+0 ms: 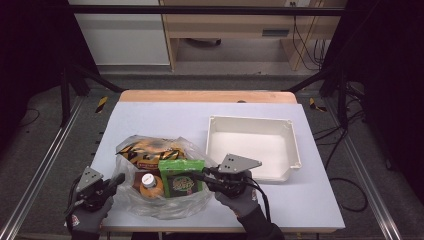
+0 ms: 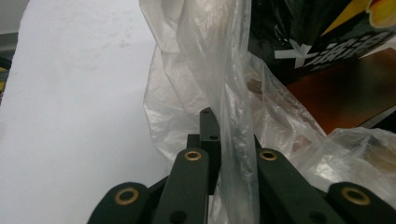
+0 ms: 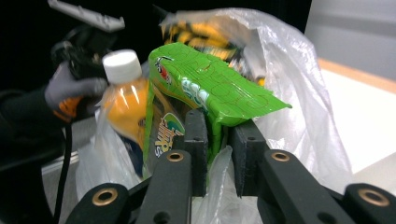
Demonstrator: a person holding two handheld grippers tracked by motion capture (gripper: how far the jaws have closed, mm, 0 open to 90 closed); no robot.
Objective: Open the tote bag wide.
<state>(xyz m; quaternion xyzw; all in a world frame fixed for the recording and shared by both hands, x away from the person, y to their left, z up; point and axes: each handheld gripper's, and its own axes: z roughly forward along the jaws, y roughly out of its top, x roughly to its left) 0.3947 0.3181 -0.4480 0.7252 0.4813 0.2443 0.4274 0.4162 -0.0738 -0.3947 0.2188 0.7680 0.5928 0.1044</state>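
Observation:
A clear plastic bag lies at the table's front left with snacks inside. My left gripper is at the bag's left edge, and in the left gripper view it is shut on a fold of the bag's film. My right gripper reaches in from the right and is shut on a green snack packet. In the right gripper view the packet stands pinched between the jaws of my right gripper, lifted out of the bag's mouth. An orange bottle with a white cap stands beside it.
A white tray sits to the right of the bag, past my right hand. A black-and-yellow snack bag and a brown box lie inside the plastic bag. The table's front edge runs close under both hands.

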